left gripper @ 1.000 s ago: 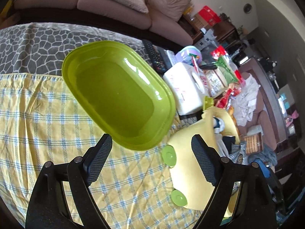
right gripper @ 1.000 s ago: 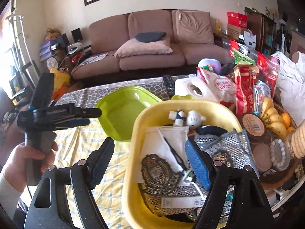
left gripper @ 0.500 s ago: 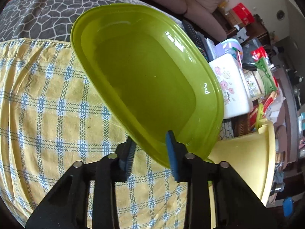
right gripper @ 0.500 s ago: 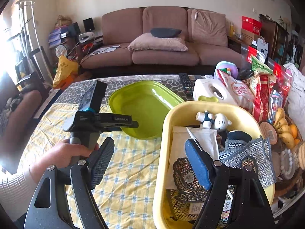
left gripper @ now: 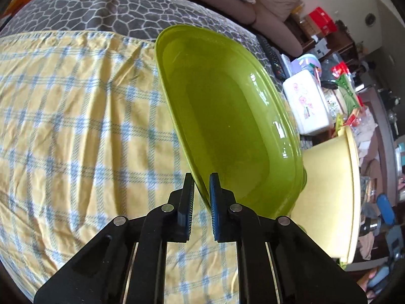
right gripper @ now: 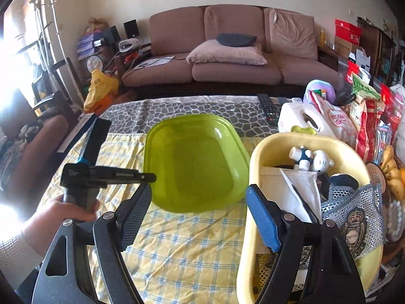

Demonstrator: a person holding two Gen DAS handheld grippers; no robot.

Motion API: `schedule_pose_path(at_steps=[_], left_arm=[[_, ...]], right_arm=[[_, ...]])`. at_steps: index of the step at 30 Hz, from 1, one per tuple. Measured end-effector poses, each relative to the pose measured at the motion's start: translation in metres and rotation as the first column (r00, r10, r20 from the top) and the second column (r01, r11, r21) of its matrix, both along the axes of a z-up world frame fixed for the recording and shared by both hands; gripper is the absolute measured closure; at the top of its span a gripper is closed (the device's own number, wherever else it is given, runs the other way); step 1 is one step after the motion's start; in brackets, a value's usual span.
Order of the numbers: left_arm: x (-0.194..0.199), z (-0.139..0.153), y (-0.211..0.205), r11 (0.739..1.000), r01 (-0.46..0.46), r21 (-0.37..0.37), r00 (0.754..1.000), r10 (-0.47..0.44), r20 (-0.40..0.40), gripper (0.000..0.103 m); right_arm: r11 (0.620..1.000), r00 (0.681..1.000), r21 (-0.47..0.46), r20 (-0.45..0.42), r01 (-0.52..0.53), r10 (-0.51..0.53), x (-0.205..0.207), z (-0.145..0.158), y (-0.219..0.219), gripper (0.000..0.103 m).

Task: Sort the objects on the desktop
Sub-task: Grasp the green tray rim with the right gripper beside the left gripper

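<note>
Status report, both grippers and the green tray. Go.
Left gripper shut on green tray rim. Right gripper open, empty, beside full yellow basket. Nothing blocking the tray.

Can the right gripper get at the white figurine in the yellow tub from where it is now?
Probably yes. The right gripper is open, and the white figurine lies uncovered on top in the yellow tub, with nothing above it.

A brown 3-seat sofa (right gripper: 227, 58) stands against a cream wall (right gripper: 101, 5), bright daylight flooding from the left.
</note>
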State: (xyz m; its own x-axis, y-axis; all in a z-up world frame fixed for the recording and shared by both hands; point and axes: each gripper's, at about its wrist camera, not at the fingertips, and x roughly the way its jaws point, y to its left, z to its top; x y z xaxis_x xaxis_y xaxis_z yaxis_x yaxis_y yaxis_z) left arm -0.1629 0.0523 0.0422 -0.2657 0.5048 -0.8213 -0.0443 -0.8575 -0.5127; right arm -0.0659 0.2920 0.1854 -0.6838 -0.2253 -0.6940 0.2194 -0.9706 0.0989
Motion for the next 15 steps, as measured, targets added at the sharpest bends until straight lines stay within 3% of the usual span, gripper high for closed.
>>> schedule_pose_path(at_steps=[7,10,15], left_arm=[[0.075,0.006,-0.062,1.0,0.01,0.012,1.0,-0.01,0.015,0.098],[0.094,0.008,-0.077,1.0,-0.006,0.018,1.0,0.006,0.008,0.098],[0.108,0.011,-0.089,0.999,-0.028,0.037,0.999,0.029,-0.029,0.097]], right_arm=[[0.997,0.995,-0.009,0.061,-0.078,0.079,-0.009,-0.023,-0.044,0.022],[0.996,0.991,0.024,0.112,-0.082,0.079,-0.016,-0.043,-0.058,0.022],[0.991,0.977,0.002,0.167,-0.131,0.129,-0.012,-0.07,-0.078,0.022]])
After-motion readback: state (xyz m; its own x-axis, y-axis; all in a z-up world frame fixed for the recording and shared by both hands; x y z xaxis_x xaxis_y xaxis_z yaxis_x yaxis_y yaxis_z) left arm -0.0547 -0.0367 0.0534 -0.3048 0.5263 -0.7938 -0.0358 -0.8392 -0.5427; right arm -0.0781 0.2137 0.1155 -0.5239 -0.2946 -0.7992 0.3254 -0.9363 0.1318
